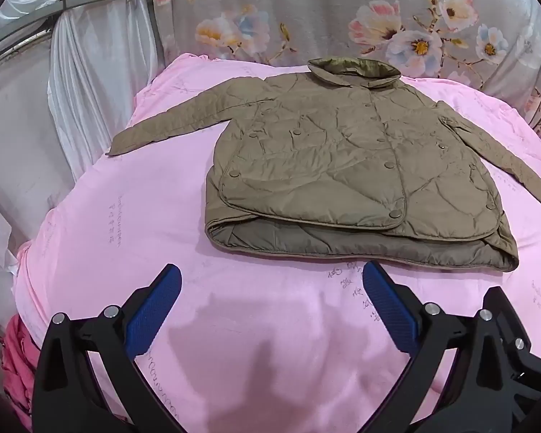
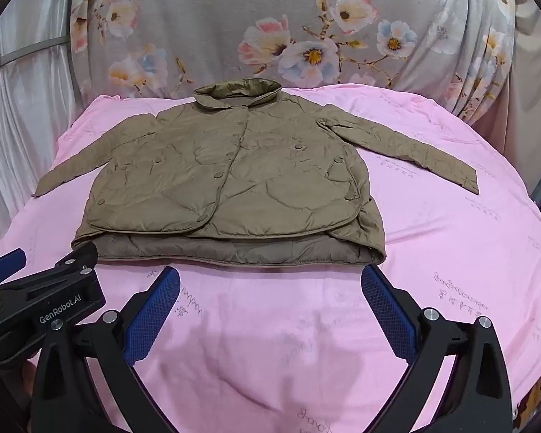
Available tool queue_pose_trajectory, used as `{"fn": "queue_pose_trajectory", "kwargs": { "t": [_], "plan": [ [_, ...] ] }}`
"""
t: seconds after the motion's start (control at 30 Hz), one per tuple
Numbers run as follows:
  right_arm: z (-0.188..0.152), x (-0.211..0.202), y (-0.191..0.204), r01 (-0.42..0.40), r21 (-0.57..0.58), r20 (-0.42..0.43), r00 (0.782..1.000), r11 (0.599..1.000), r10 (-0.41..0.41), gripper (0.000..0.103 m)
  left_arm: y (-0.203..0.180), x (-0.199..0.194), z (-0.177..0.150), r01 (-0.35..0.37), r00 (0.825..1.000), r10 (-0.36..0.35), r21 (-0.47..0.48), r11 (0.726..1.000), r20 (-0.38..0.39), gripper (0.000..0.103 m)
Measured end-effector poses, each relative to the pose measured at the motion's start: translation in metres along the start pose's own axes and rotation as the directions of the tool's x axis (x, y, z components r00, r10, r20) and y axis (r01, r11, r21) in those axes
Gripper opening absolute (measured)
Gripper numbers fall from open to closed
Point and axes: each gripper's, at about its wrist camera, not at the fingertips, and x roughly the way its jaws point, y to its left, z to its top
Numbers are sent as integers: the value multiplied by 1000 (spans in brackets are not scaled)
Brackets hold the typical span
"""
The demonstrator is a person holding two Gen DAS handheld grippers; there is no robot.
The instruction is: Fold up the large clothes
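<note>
An olive-brown quilted jacket (image 1: 342, 166) (image 2: 231, 184) lies front up on a pink sheet (image 1: 133, 223) (image 2: 451, 238), collar away from me, both sleeves spread out to the sides, buttons closed. My left gripper (image 1: 272, 281) hovers open just before the jacket's hem, blue pads wide apart, nothing between them. My right gripper (image 2: 270, 281) is likewise open in front of the hem, with only sheet between its fingers. The left gripper's body (image 2: 43, 296) shows at the lower left of the right wrist view.
A grey floral curtain (image 1: 342, 18) (image 2: 270, 25) hangs behind the surface. White drapery (image 1: 90, 72) hangs at the left. A red-pink cloth (image 1: 16, 361) bunches below the sheet's left edge. Bare sheet surrounds the jacket on all sides.
</note>
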Motion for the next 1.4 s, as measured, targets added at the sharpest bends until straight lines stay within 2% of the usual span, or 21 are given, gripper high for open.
{"fn": "queue_pose_trajectory", "kwargs": {
  "t": [0.5,1.4],
  "plan": [
    [-1,-14,4,0,-11,10,1000,1000,0,98,15,-15,-3,-1,1000,1,-11,1000,17,98],
    [-4,-8,9,-1,-7,12,1000,1000,1,98,16,-19,-5,1,1000,-1,-11,1000,19,98]
  ]
}}
